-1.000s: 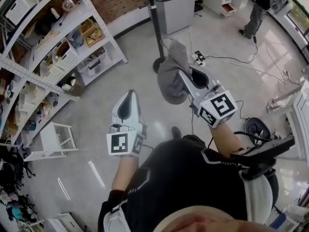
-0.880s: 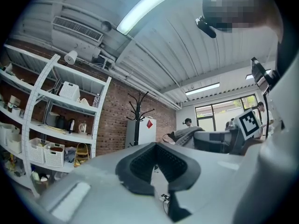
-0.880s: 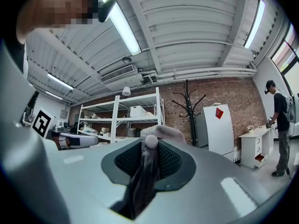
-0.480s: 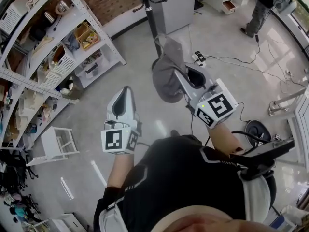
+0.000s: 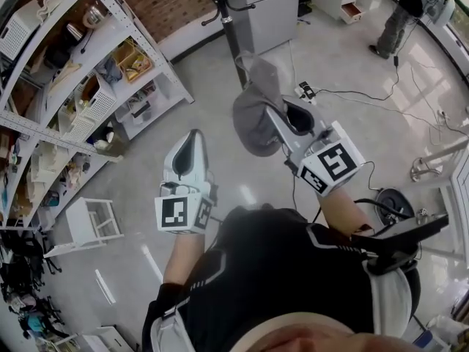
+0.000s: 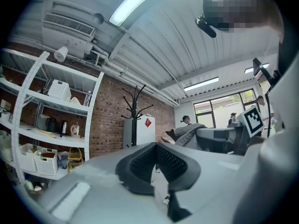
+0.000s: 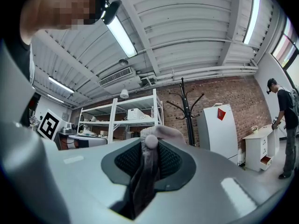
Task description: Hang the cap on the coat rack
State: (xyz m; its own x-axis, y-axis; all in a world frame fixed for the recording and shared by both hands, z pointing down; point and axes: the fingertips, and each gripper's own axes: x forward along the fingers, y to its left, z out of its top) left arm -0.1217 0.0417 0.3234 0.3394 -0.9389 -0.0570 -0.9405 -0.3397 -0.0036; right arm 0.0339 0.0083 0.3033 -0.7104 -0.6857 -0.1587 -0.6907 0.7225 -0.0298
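Observation:
A grey cap hangs from my right gripper, raised over the floor. In the right gripper view the jaws are shut on the cap's fabric, with its top button at the tips. The black coat rack stands just beyond the cap, beside a white cabinet; its hooks show ahead of the right gripper and also ahead of the left one, as the coat rack. My left gripper is held lower left of the cap, jaws shut with nothing in them.
Metal shelving full of boxes lines the left side. A white cabinet stands behind the rack. A power strip and cables lie on the floor to the right. A person stands at the far right by white drawers. A white stool sits lower left.
The right gripper and cap have shifted slightly left toward the coat rack pole. The left gripper has dropped a little. Both grips are unchanged.

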